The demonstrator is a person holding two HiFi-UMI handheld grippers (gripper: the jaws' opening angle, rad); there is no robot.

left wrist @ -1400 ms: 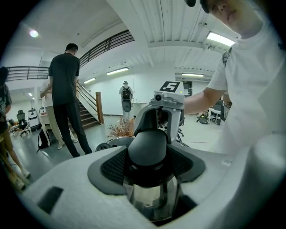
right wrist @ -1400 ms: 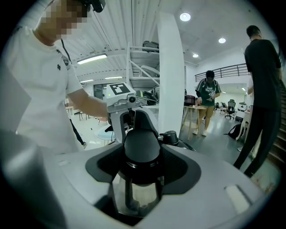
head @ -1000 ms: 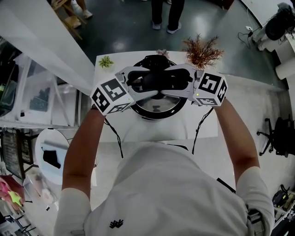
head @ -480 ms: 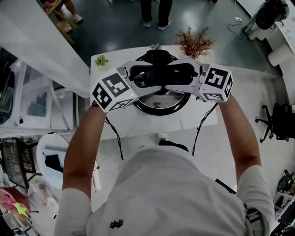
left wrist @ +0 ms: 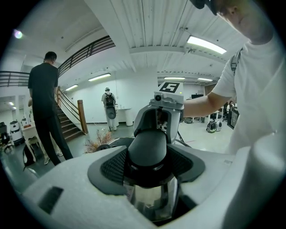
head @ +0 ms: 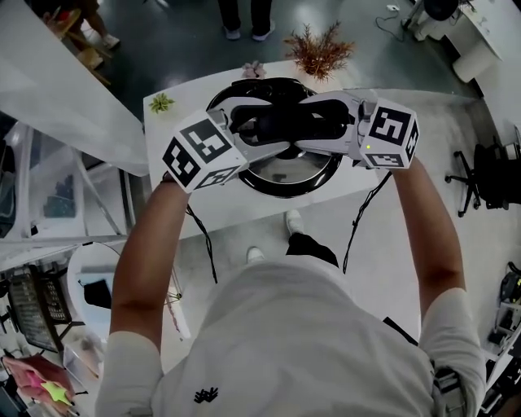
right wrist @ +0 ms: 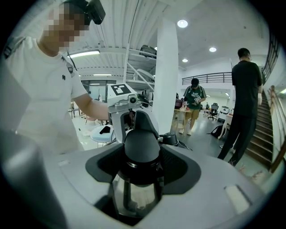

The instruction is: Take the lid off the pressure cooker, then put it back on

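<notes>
The pressure cooker [head: 277,175] stands on a white table [head: 244,213], black-rimmed and shiny steel. Its lid has a long black handle [head: 285,124] lying across the pot's top. My left gripper [head: 259,129] reaches in from the left and is shut on one end of it. From the right, my right gripper [head: 316,124] is shut on the other end. In the left gripper view the black handle [left wrist: 147,147] fills the jaws of the gripper [left wrist: 152,167], with the steel lid [left wrist: 149,199] below. The right gripper view shows the same handle [right wrist: 142,145] and steel lid [right wrist: 134,197] in its gripper [right wrist: 142,166]. Whether the lid rests on the pot is hidden.
A dried reddish plant [head: 319,49] and a small green plant [head: 161,102] sit at the table's far edge. People stand beyond the table [head: 244,20]; one in black [left wrist: 44,112] is close. An office chair [head: 480,175] is at the right, a white column [right wrist: 165,80] nearby.
Both grippers have moved together, still clamped on the handle, a little upward in the head view. The table and pot have shifted up and to the left in that view.
</notes>
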